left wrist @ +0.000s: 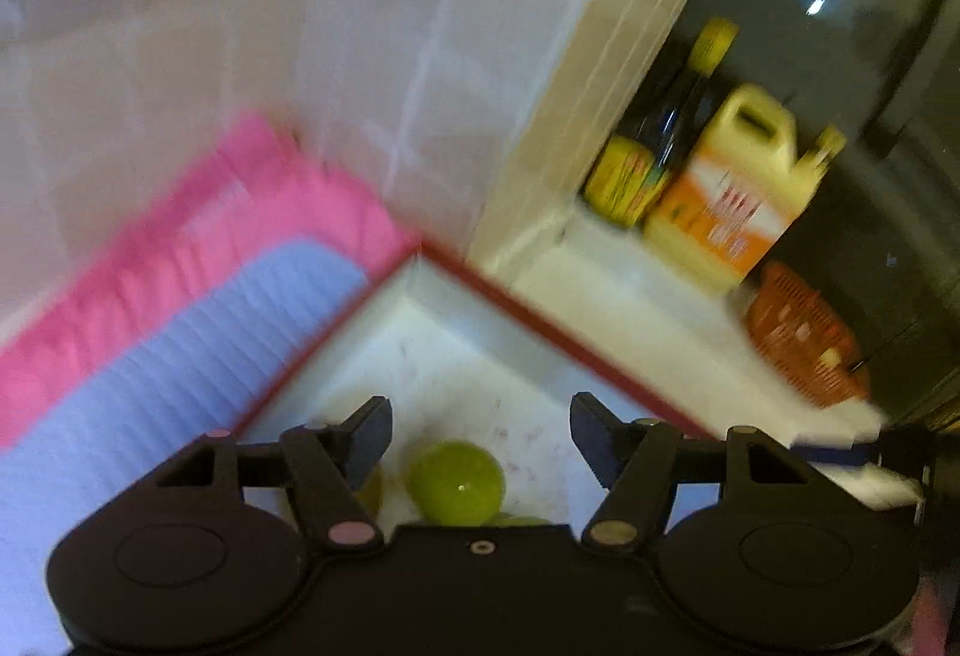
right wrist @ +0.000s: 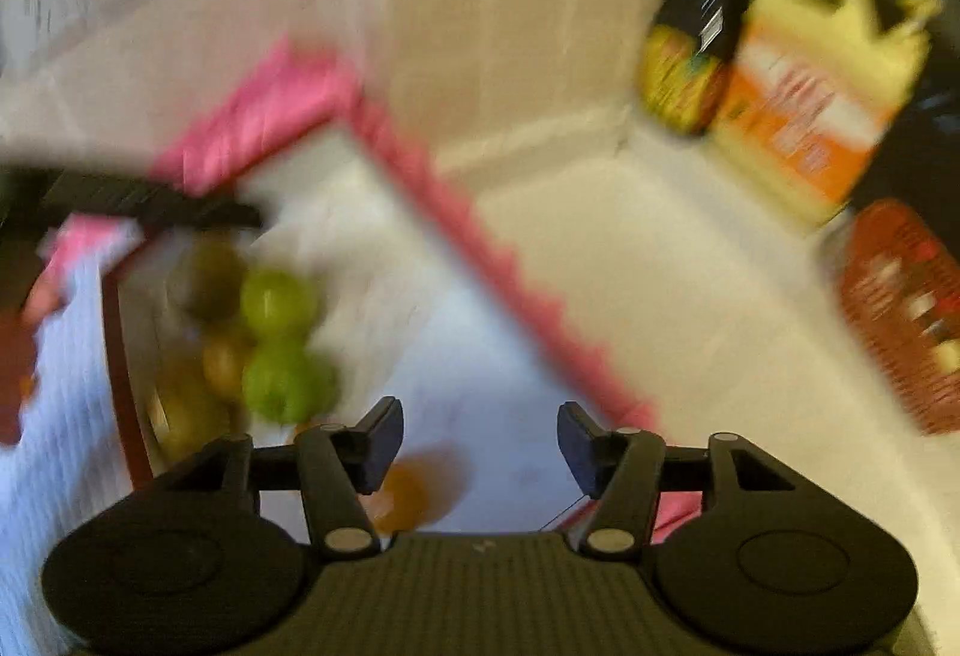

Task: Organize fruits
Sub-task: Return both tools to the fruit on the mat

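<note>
In the left wrist view my left gripper [left wrist: 480, 437] is open with nothing between its fingers. Just below it a green round fruit [left wrist: 456, 482] lies in a white tray with a red rim [left wrist: 540, 320], other fruit half hidden beside it. In the blurred right wrist view my right gripper [right wrist: 480, 446] is open too. An orange fruit [right wrist: 402, 494] lies on the pale cloth under its left finger, not gripped. Two green fruits [right wrist: 279, 302] and some brownish ones [right wrist: 222, 356] sit in the red-rimmed tray [right wrist: 120, 374] to the left.
A pink cloth [left wrist: 180, 248] and a pale blue cloth [left wrist: 150, 404] lie left of the tray against a tiled wall. A dark bottle [left wrist: 678, 116], a yellow jug [left wrist: 738, 188] and an orange basket [left wrist: 804, 338] stand at the right. A dark blurred bar [right wrist: 150, 203] crosses above the tray.
</note>
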`<state>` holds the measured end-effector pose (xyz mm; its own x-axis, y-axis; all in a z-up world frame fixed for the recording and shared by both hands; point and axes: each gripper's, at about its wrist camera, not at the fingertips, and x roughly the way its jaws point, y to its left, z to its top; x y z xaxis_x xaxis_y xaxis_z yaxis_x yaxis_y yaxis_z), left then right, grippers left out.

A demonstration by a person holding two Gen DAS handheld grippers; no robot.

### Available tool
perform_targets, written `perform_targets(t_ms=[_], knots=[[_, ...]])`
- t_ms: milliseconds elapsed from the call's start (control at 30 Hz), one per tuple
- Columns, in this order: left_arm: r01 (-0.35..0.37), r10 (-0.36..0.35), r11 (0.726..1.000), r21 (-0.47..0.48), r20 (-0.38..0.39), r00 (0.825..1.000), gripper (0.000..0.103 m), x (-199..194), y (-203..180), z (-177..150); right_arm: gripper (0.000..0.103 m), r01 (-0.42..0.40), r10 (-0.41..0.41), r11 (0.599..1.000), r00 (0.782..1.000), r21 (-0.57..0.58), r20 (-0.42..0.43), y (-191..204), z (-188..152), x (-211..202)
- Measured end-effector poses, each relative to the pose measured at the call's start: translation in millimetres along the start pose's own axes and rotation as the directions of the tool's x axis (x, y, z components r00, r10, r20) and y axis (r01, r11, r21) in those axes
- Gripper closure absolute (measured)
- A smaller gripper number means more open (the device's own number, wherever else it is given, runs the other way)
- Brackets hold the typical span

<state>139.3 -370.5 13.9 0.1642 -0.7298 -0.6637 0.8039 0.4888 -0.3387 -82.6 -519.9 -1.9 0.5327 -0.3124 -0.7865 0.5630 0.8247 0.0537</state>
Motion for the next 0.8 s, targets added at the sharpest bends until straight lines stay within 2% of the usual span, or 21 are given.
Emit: perform_targets(t_ms=[100, 200, 267, 367, 433, 567, 667, 800], knots=[[-0.029, 0.028, 1.000, 0.006, 0.117, 0.993, 0.024, -65, 9, -4, 0.030, 0.045, -0.048, 0.999, 0.991, 0.027, 0.128, -9, 17, -45], [-0.105, 0.103, 0.995, -0.006, 0.213, 0.972, 0.024, -128, 24, -15, 0.024, 0.047, -0.054, 0.998, 0.974, 0.039, 0.221, -8, 25, -80], [-0.167, 0.170, 0.985, -0.034, 0.262, 0.950, 0.024, -169, 39, -27, 0.022, 0.027, -0.033, 0.999, 0.964, 0.027, 0.266, 2, 28, -98], [-0.253, 0.277, 0.960, -0.117, 0.322, 0.905, 0.024, -232, 62, -46, 0.019, -0.018, 0.022, 1.000, 0.954, -0.016, 0.300, 24, 34, -109], [-0.306, 0.346, 0.938, -0.165, 0.365, 0.864, 0.024, -274, 72, -62, 0.016, -0.053, 0.066, 0.997, 0.950, -0.050, 0.305, 43, 40, -109], [-0.442, 0.497, 0.867, -0.228, 0.430, 0.754, 0.024, -347, 80, -95, 0.015, -0.152, 0.181, 0.981, 0.941, -0.121, 0.286, 95, 51, -102], [-0.531, 0.599, 0.800, -0.280, 0.430, 0.675, 0.024, -389, 80, -121, 0.014, -0.229, 0.269, 0.958, 0.929, -0.175, 0.255, 136, 45, -94], [-0.612, 0.696, 0.717, -0.335, 0.405, 0.593, 0.023, -430, 82, -156, 0.013, -0.327, 0.375, 0.916, 0.904, -0.230, 0.207, 191, 35, -88]])
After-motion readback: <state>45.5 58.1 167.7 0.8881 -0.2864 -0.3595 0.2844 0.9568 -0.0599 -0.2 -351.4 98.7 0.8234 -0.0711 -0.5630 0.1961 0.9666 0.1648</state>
